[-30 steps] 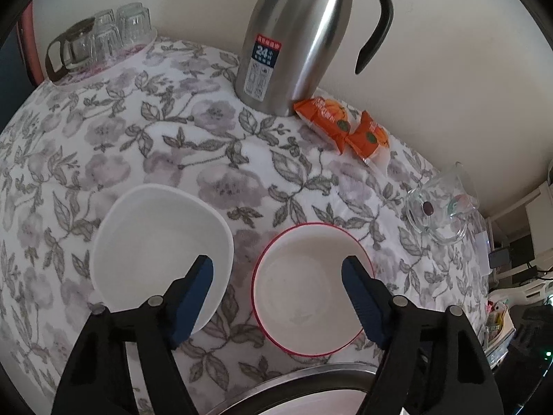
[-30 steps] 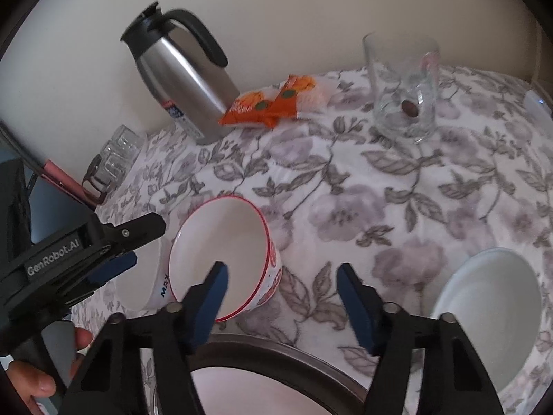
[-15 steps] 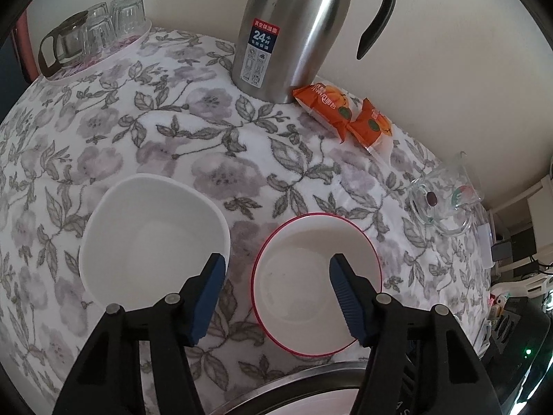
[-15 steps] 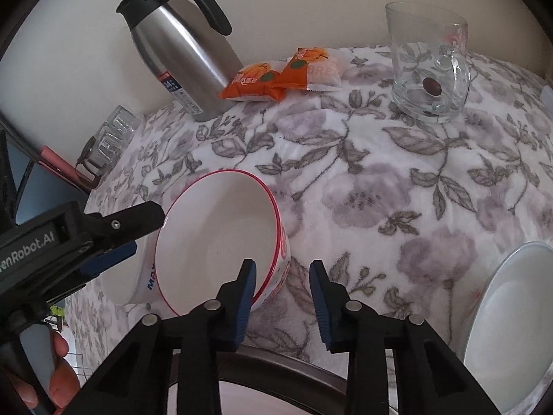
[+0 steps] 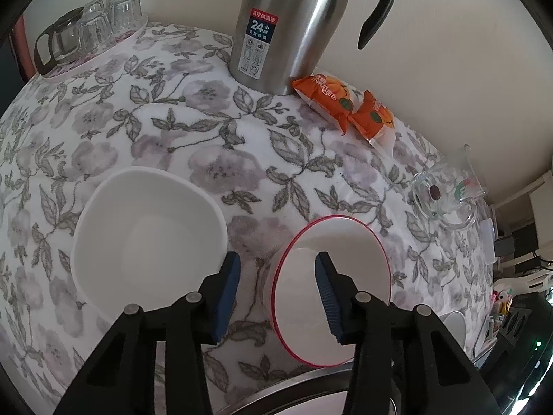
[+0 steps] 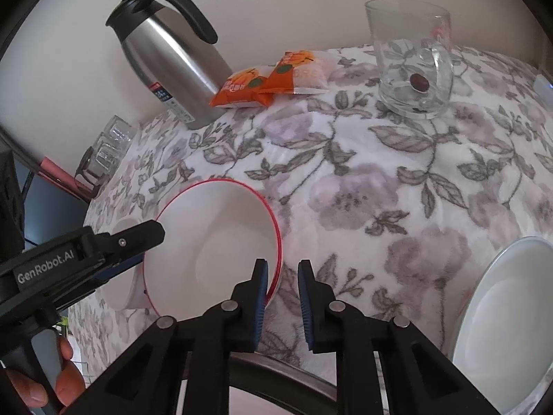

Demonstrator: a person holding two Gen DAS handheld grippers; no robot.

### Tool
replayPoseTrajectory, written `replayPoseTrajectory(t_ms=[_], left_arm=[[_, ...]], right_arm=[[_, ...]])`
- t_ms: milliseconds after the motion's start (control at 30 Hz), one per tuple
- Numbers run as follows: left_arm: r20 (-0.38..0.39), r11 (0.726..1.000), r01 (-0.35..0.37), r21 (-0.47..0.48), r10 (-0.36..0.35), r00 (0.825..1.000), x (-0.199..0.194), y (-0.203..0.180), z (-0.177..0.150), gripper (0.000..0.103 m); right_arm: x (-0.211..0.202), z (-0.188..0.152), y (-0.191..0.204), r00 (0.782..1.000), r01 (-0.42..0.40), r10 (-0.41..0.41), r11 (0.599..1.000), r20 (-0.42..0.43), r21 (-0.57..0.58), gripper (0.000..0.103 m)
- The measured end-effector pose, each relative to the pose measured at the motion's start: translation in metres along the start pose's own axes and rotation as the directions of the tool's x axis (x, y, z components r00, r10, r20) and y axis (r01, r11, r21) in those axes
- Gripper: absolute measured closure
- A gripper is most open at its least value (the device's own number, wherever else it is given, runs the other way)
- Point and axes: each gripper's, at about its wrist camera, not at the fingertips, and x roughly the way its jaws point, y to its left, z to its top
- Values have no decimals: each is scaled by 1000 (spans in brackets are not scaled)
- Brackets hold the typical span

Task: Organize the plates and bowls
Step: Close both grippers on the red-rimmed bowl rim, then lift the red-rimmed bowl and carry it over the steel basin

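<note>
Nearest, the right gripper pinches the near rim of one tilted red-rimmed bowl, while the left gripper hovers with fingers apart between that bowl and one white bowl to its left. One white plate lies right. Farther off stand one steel flask and two orange snack packets.
</note>
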Motion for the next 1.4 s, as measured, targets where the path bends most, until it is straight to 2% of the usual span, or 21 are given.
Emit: replayPoseTrajectory(t_ms=[167,233,333,633,700,900,1133,1400], left_arm=[[-11,1000,6,19,-6,1000,6,-4,-2,67],[-13,1000,4,21,-4,1000,9,-4,-2,75],[-7,1000,-6,24,6,1000,10,-3,-2,82],[7,1000,-3,18,3,1000,19,1,-3,82],[13,1000,-2,16,2,1000,19,2,-4,82],[41,1000,6,28,-7,999,11,-2,-3,83],[114,996,69,48,-74,991,-27,-15,0,83],[178,989,123,87,-137,974,-73,-30,-11,83]], right_arm=[[1,0,4,1000,-5,5,1000,0,-14,84],[1,0,4,1000,-4,4,1000,1,-11,84],[1,0,3,1000,-6,6,1000,1,-8,84],[3,-1,7,1000,-6,6,1000,6,-24,84],[3,-1,8,1000,-29,29,999,7,-19,91],[-4,-1,9,999,-30,31,999,29,-21,90],[-46,7,17,992,-29,35,999,122,-46,90],[-88,4,24,984,-21,30,998,173,-57,90]])
